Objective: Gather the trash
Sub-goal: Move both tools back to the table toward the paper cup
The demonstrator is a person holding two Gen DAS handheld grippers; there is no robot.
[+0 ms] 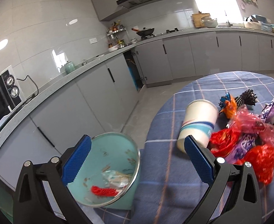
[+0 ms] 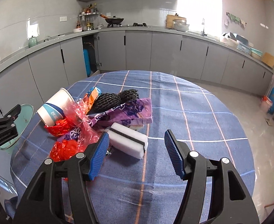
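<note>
Left gripper spread wide, nothing between its blue pads, above the table edge. Right gripper also spread, empty, over the blue plaid tablecloth. Trash pile on the cloth: tipped white paper cup, red crinkled wrappers, purple packet, white sponge block. Teal round bin stands beside the table, scraps inside.
</note>
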